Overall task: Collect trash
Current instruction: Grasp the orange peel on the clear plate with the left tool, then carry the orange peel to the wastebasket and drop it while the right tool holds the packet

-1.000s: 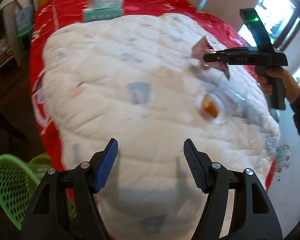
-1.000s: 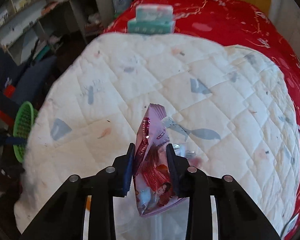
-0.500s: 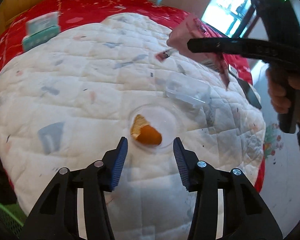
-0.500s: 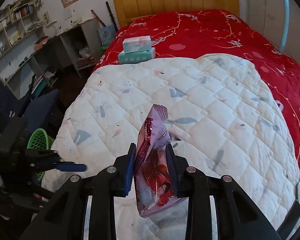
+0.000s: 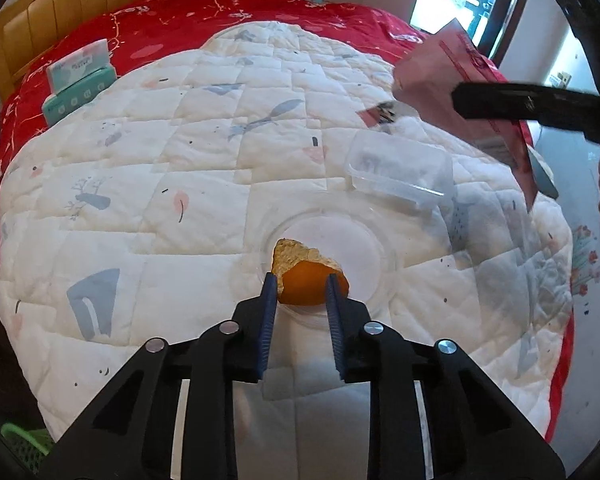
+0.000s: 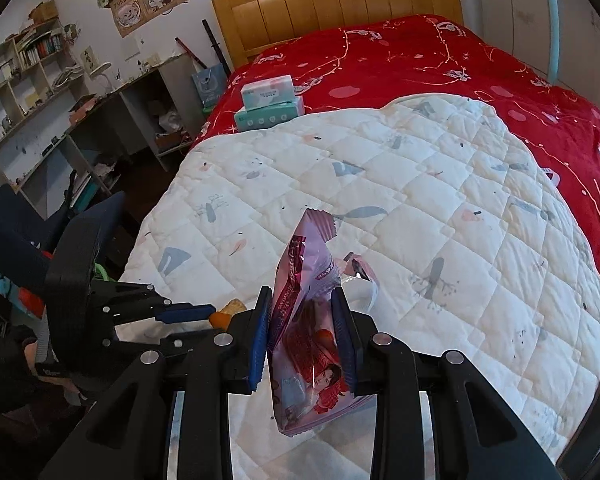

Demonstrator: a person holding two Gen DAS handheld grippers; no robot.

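Observation:
An orange peel (image 5: 305, 265) lies in a clear round dish (image 5: 366, 240) on the white quilt (image 5: 180, 168). My left gripper (image 5: 302, 280) straddles the peel and its jaws are closing, the blue pads touching both sides of it. In the right wrist view the left gripper (image 6: 209, 322) shows side-on at the peel (image 6: 223, 317). My right gripper (image 6: 302, 296) is shut on a pink snack wrapper (image 6: 300, 256) and holds it above the quilt. From the left wrist view, that wrapper (image 5: 440, 68) hangs at the upper right in the right gripper (image 5: 460, 100).
A clear rectangular plastic box (image 5: 400, 168) and a small torn wrapper piece (image 5: 380, 114) lie beyond the dish. Two tissue packs (image 6: 268, 104) sit on the red bedspread (image 6: 420, 64). A green basket (image 5: 24, 440) stands by the bed's left side; desk and shelves (image 6: 60, 112) are beyond.
My left gripper moved across the quilt to the dish and its jaws narrowed from wide open onto the peel. The right gripper lifted the pink wrapper and carried it sideways.

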